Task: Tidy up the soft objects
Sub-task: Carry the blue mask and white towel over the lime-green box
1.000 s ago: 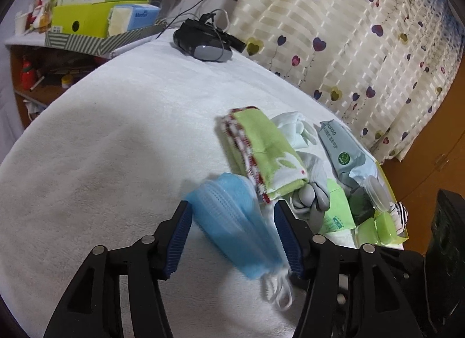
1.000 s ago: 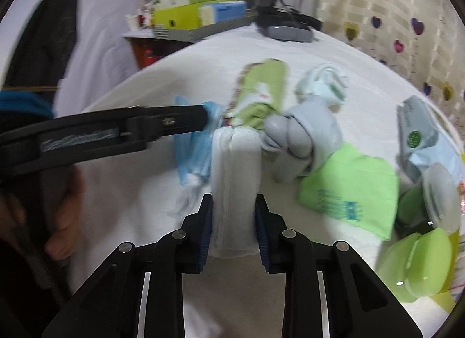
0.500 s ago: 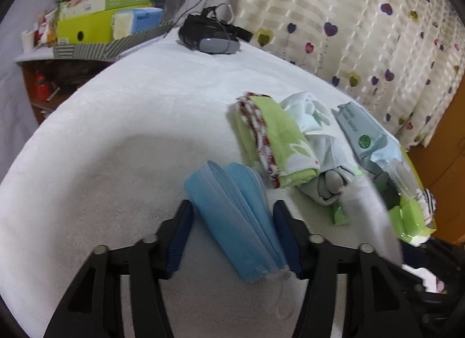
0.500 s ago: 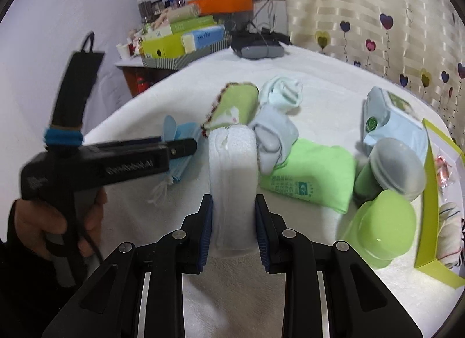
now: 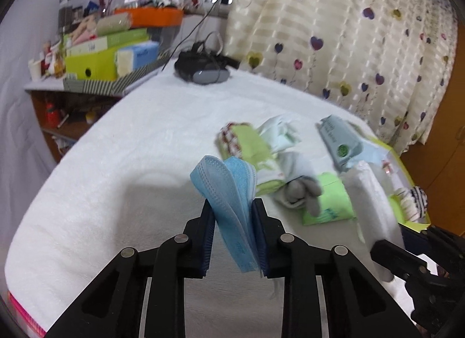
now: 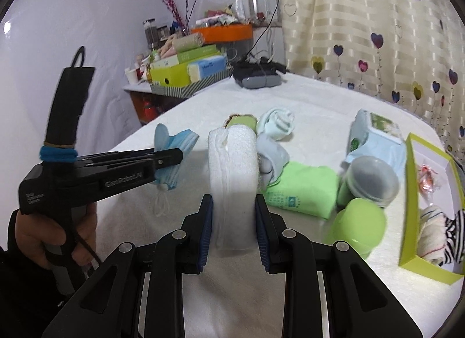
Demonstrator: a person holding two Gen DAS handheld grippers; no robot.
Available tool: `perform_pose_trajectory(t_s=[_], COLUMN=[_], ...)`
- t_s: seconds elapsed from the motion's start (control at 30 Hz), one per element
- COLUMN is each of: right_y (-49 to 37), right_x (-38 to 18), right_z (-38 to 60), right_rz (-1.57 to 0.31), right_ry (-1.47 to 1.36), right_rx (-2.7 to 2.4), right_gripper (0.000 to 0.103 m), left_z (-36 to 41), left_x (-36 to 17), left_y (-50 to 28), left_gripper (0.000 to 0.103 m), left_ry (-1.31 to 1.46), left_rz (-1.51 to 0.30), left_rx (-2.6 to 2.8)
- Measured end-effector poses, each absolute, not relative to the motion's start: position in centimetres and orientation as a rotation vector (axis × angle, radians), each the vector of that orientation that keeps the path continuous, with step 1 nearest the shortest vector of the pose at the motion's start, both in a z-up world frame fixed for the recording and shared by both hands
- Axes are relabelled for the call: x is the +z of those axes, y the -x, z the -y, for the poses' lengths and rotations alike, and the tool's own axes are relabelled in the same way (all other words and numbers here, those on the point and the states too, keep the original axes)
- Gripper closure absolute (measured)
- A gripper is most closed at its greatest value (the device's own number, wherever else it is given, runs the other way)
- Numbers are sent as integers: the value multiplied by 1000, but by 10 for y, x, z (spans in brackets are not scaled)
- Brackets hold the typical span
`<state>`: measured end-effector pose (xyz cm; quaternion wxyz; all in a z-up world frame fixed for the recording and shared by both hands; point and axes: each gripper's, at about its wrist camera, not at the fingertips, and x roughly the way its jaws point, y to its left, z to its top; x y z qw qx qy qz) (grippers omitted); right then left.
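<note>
If the left gripper lets its squeeze go loose, the blue face masks could slip out and fan apart, because they are thin and slippery and only pinched near one end. One ear loop hangs down from them, and I think it could catch on something on the white blanket. The folded white cloth in the right gripper stands tall above the pads, so it could flop over or come unfolded on the way.

The left jaws have just been closing, and the masks are now pressed between the blue pads, lifted off the blanket. The gap is small, about as thick as the stack. The right jaws are partly open too, and they press on both sides of the white cloth near its bottom end.

The other soft things lie on the blanket beyond the white cloth: a green towel roll, pale socks, a grey sock and a green folded cloth. A yellow-green box sits to the right of them, with rolled striped socks inside.
</note>
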<state>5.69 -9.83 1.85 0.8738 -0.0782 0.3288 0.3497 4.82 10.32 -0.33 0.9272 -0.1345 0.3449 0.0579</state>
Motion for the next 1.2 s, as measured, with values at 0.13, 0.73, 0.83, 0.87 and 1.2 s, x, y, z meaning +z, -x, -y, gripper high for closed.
perform_pose_trajectory(t_s=[0.13, 0.73, 0.83, 0.87, 1.2], right_y=[-52, -55, -57, -58, -66], right_x=[28, 51, 50, 50, 46], right_z=[112, 196, 209, 214, 262], right_rz=[-654, -576, -572, -572, -573], right_ry=[146, 49, 29, 23, -40], right_rx=[706, 568, 553, 549, 497], right_gripper=[74, 74, 74, 74, 74], left_z=[-85, 13, 29, 33, 79], left_x=[13, 57, 61, 62, 64], left_y=[-45, -54, -57, -58, -69], left_gripper=[79, 79, 79, 79, 79], left_ry=[239, 122, 106, 103, 63], left_rz=[-675, -595, -589, -587, -595], left_rx=[76, -108, -129, -135, -191])
